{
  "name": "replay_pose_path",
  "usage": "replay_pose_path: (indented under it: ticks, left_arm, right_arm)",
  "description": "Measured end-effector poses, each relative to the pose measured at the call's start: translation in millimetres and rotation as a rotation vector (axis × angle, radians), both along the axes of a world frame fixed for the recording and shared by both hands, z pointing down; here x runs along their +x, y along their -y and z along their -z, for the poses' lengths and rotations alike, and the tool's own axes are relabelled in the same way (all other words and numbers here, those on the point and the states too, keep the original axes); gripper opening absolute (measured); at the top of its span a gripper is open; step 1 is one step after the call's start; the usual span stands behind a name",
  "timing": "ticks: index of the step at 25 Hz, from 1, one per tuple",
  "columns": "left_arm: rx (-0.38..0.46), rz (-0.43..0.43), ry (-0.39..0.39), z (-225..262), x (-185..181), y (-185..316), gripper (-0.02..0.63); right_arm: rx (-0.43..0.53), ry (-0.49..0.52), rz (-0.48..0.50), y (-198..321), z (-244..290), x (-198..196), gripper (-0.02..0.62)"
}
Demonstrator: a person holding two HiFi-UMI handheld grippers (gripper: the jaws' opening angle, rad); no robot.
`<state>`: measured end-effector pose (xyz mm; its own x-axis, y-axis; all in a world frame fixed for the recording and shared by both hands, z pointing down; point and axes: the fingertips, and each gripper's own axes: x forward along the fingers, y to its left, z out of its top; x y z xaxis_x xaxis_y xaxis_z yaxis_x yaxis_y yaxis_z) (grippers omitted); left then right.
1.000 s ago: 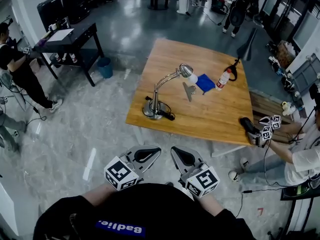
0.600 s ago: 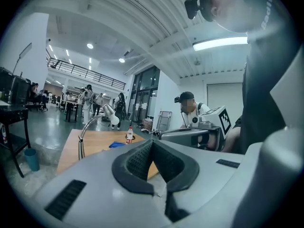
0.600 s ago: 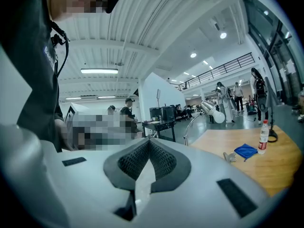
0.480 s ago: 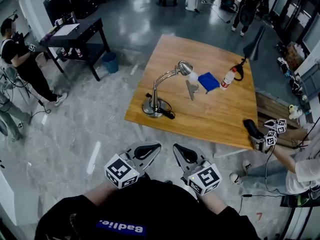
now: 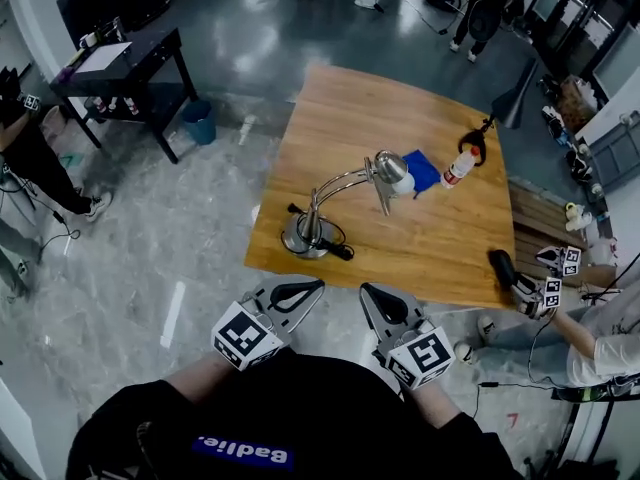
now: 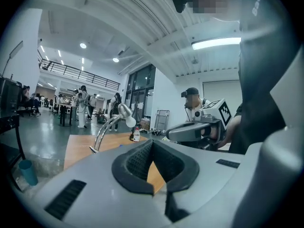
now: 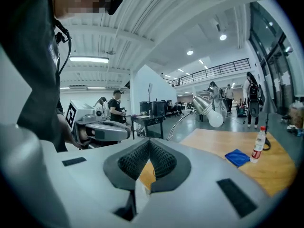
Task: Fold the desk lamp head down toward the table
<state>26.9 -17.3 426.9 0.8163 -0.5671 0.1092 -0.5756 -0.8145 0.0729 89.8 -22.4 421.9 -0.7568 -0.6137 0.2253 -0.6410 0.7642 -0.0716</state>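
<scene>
We note both tongs pressed together, pinching nothing: left gripper (image 5: 314, 287) and right gripper (image 5: 367, 290), off the table's (image 5: 450, 253) six o'clock edge. Desk lamp (image 5: 345, 200) stands at the table's eight o'clock corner, its head raised toward centre.

Floor (image 5: 140, 258): looking grey and glossy, kinda marbled, bouncing back the overhead lighting.
Wooden table (image 5: 350, 118): sitting out in the middle of the open floor, turned at an angle.
Black side table (image 5: 145, 50): standing off at the upper left in the head view, well apart from the wooden one.
Blue bin (image 5: 198, 123): parking itself on the floor just beside that black table.
Walls (image 6: 166, 96): showing plain white.
Windows (image 6: 140, 94): running tall, with dark frames.
Balcony railing (image 6: 78, 73): stretching along an upper level at the back.
Ceiling (image 7: 156, 13): looking white and ribbed.
Tube light (image 6: 216, 42): glowing long and bright overhead.
Round spots (image 6: 83, 45): shining further back.
</scene>
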Motion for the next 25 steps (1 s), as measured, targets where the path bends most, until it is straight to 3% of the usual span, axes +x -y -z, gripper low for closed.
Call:
replay_pose_path:
  ticks: [10, 17, 25]
  left_arm:
    - [0.001, -0.126, 0.038, -20, -41, 83, 0.008]
    - [-0.025, -0.079, 0.059, -34, -49, 116, 0.009]
    - [-0.072, -0.019, 0.098, -65, -54, 143, 0.009]
  right_arm:
    - [0.088, -0.121, -0.089, 76, 5, -43, 0.005]
    - [0.067, -0.143, -0.065, 98, -1, -47, 0.005]
    - [0.108, -0.191, -0.031, 117, 11, -47, 0.005]
